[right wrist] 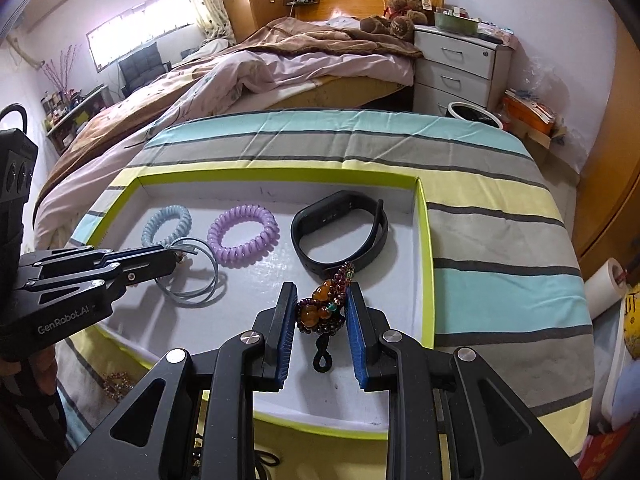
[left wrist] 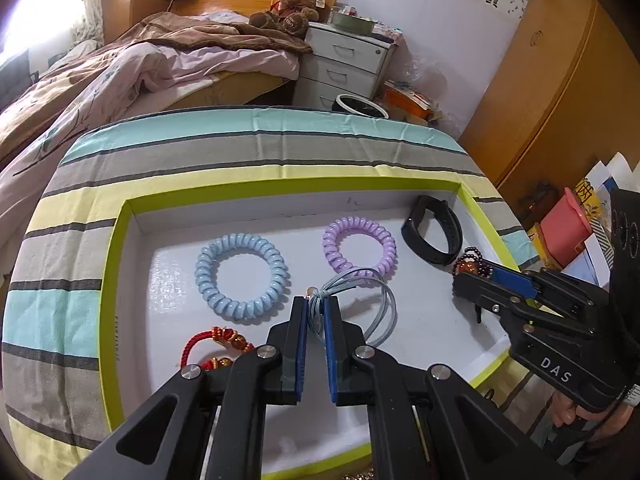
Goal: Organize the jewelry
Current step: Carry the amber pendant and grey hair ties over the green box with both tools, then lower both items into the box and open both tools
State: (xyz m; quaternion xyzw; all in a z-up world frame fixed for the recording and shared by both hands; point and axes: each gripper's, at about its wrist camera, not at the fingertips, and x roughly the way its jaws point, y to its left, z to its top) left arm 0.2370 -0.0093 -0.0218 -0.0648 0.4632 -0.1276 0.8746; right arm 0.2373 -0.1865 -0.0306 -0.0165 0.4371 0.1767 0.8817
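A white tray with a lime-green rim [left wrist: 280, 185] [right wrist: 425, 248] lies on a striped cloth. In it are a blue coil hair tie [left wrist: 240, 270] [right wrist: 166, 226], a purple coil hair tie [left wrist: 359, 245] [right wrist: 243, 235], a black wristband [left wrist: 434, 230] [right wrist: 340, 232] and a red cord bracelet with gold beads [left wrist: 216, 346]. My left gripper [left wrist: 316, 304] [right wrist: 176, 254] is shut on thin grey-blue elastic hair ties [left wrist: 372, 304] [right wrist: 196, 280] just above the tray floor. My right gripper [right wrist: 322, 304] [left wrist: 476, 270] is shut on a dark-red and amber bead bracelet [right wrist: 322, 306] [left wrist: 470, 262] near the wristband.
The striped cloth [left wrist: 240, 148] [right wrist: 500, 240] covers a round table. Behind it are a bed [left wrist: 140, 68], a white drawer unit [left wrist: 344, 64] and a wooden wardrobe [left wrist: 560, 80]. Boxes and papers [left wrist: 572, 224] stand to the right. A loose beaded piece [right wrist: 116, 384] lies outside the tray's near edge.
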